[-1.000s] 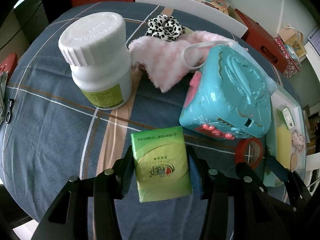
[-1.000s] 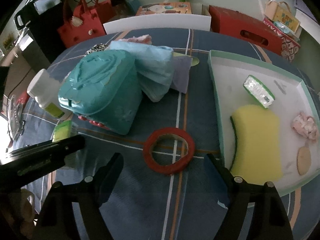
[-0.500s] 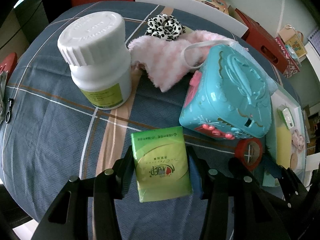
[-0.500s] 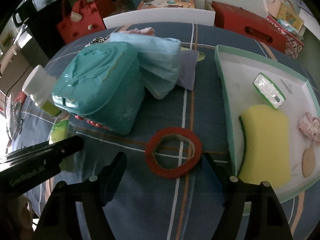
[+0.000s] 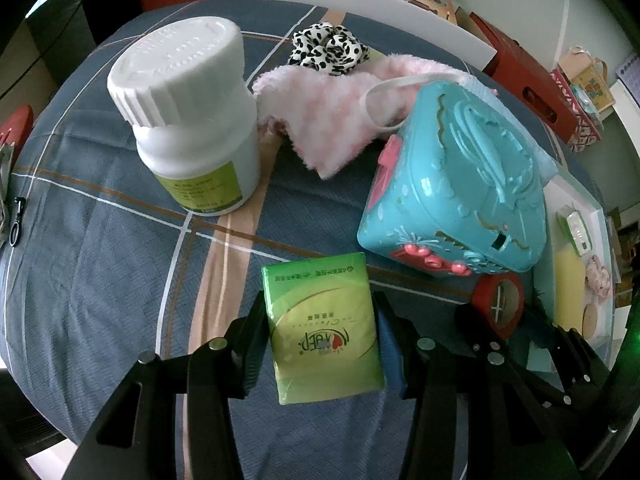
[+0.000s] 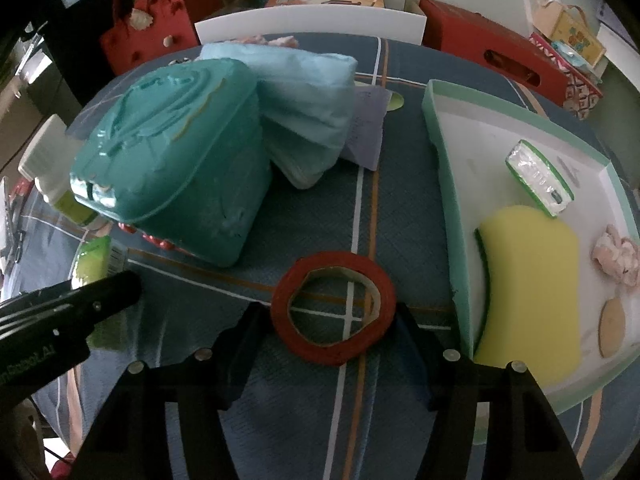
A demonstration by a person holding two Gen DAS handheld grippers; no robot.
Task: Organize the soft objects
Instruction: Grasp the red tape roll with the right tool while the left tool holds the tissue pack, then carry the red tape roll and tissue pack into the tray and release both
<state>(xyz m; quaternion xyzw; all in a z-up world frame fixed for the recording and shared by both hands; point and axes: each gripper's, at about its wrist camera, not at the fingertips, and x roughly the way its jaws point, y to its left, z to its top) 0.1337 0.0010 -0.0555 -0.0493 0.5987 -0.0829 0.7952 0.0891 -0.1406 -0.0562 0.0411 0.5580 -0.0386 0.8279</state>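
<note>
My left gripper is clenched on the green plastic-wrapped tissue pack, pads pressed against both its sides, just above the blue plaid tablecloth. My right gripper is closing around the red ring of adhesive tape, which lies flat on the cloth between the jaws; they look to be at its edges, but I cannot tell whether they press yet. The step in hand, I judge, is sorting: the tissue pack belongs with the yellow sponge in the white mint-rimmed tray just right of the tape. Next I would carry the pack over the tray's rim and let go, keeping clear of my other gripper
</note>
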